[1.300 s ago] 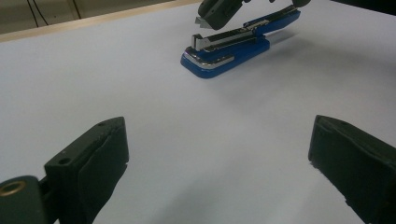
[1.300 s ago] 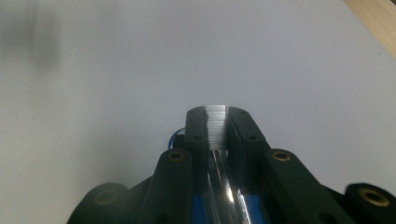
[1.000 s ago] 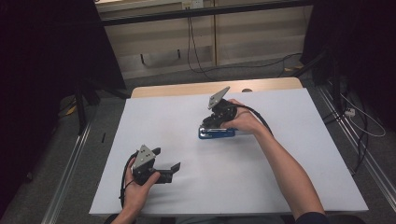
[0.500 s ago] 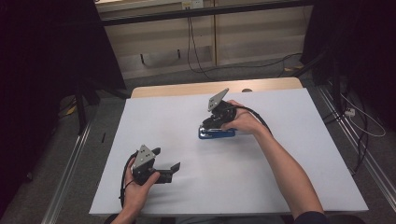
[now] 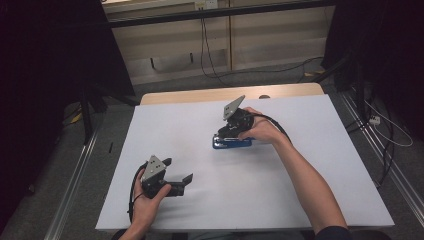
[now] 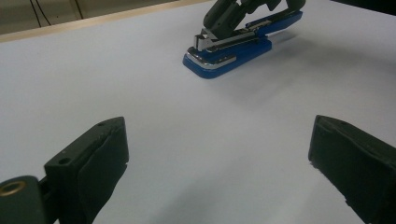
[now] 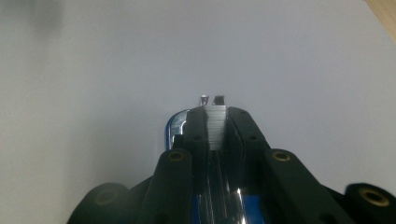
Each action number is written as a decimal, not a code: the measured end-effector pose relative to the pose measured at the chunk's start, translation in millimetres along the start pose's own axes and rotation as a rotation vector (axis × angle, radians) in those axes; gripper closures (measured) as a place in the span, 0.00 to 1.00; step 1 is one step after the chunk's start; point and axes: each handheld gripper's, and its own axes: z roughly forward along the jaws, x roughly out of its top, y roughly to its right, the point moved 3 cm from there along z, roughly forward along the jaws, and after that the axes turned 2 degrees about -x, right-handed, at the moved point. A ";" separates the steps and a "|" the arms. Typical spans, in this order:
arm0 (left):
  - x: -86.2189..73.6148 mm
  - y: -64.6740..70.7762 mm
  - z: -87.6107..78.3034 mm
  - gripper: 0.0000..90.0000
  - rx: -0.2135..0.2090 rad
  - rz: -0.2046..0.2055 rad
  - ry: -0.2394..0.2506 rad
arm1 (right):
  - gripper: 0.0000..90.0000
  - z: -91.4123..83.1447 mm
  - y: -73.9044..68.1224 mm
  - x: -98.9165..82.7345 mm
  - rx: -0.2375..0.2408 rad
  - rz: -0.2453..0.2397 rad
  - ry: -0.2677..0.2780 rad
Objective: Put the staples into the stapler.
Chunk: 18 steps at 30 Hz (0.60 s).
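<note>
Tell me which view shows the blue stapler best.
The left gripper view: the stapler lies whole and side-on, its blue base, metal front and the right gripper on top all plain. The high view shows it small, partly under that gripper. The right gripper view shows a staple strip between the jaws and some blue.

A blue stapler [image 5: 231, 143] with a silver metal front lies flat on the white table [image 5: 310, 190], right of centre and toward the far side, its top arm raised off the blue base.
</note>
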 end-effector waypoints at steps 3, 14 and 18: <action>0.0 0.0 0.0 0.06 0.001 0.001 -0.003 | 0.88 0.1 0.3 -0.2 0.001 -0.005 0.000; 0.1 0.1 -0.3 0.06 0.000 0.003 -0.002 | 0.88 0.7 0.0 -0.9 0.002 -0.014 -0.013; 0.0 0.4 0.2 0.06 -0.002 0.001 -0.002 | 0.88 1.0 0.1 -0.1 0.003 -0.025 -0.018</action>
